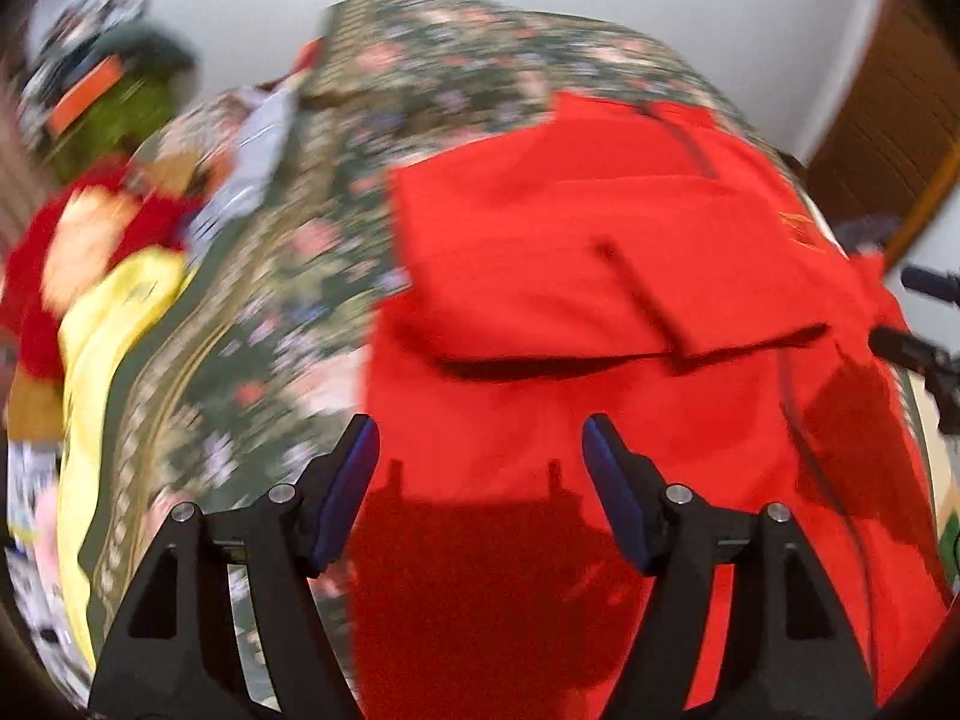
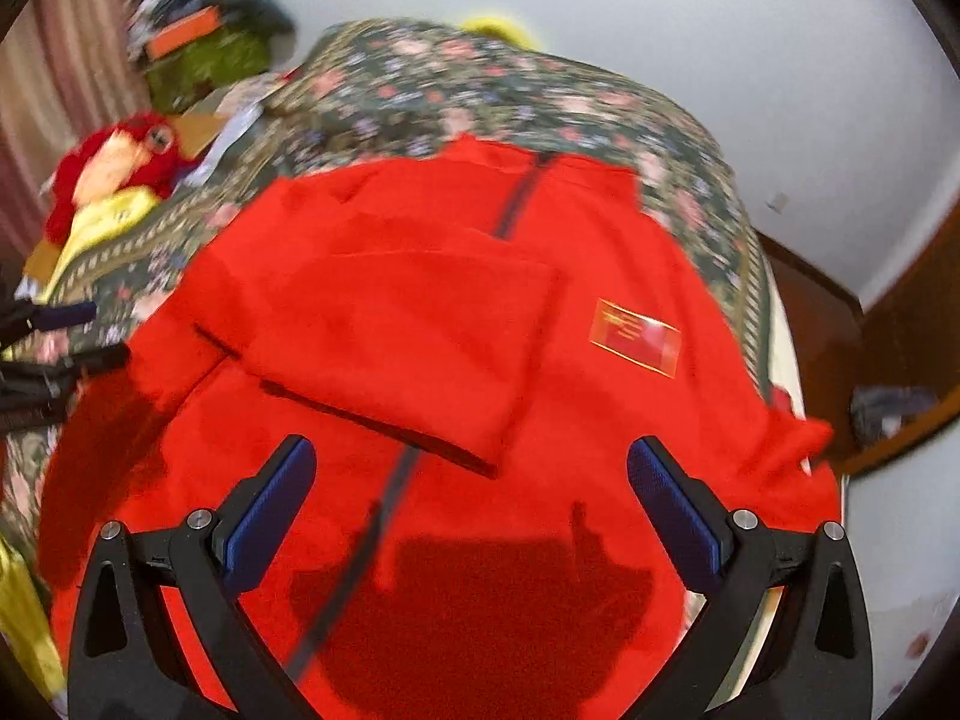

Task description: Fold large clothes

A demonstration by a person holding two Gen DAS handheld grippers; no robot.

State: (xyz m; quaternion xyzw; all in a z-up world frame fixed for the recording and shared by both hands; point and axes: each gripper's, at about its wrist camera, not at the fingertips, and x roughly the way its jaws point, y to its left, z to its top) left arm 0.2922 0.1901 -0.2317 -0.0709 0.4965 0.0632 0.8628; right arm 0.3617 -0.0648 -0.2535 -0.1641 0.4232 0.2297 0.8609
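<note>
Floral bedspread (image 2: 540, 96) under red jacket (image 2: 456, 324).

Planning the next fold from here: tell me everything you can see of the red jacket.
The red jacket looks like soft fleece, with a dark front zipper and a rectangular chest patch. It lies spread flat on the floral bedspread, one sleeve already folded across the front. Both the left gripper and the right gripper are open above it, holding nothing and casting shadows on the cloth.

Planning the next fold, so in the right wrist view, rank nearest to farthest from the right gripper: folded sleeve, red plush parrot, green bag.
1. Folded red jacket sleeve, just ahead of the right gripper.
2. Red plush parrot, far left.
3. Green bag, behind it, upper left.
</note>
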